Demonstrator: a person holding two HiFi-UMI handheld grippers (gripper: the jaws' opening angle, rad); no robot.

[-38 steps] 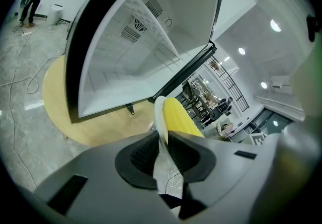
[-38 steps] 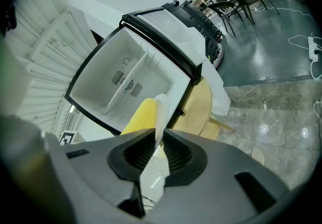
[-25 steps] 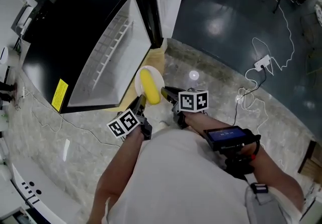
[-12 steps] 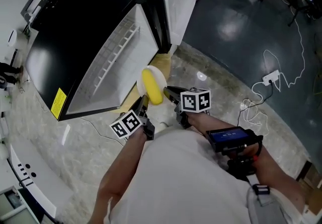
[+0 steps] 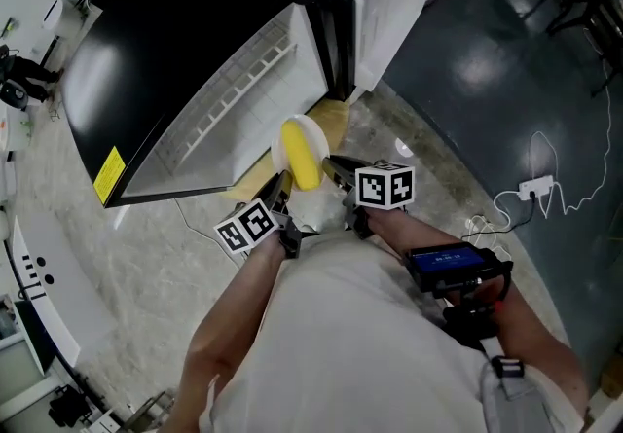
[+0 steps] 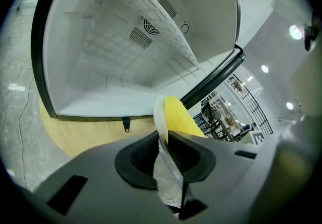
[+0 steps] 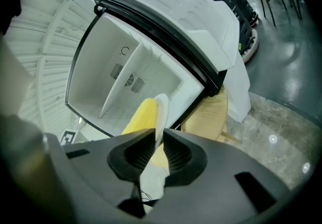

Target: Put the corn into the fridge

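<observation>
A person is holding a tool in each hand. The left tool (image 6: 162, 142) is clenching one side of the rim of a white plate (image 5: 316, 133), and the right tool (image 7: 158, 145) is clenching the opposite side. The yellow corn (image 5: 300, 155) is lying loose on the plate, carried in the air just in front of the open fridge (image 5: 243, 100), not yet inside it.

The corn is likely round, so any tilt of the plate could send it rolling off onto the floor. Each tool is gripping only the thin rim, so if the two hands are moving unevenly, the plate may twist or slip out of one grip. The plate's far edge could also be catching on the fridge's lower lip or its wire shelf (image 6: 151, 21) on the way in, jolting the corn loose.
</observation>
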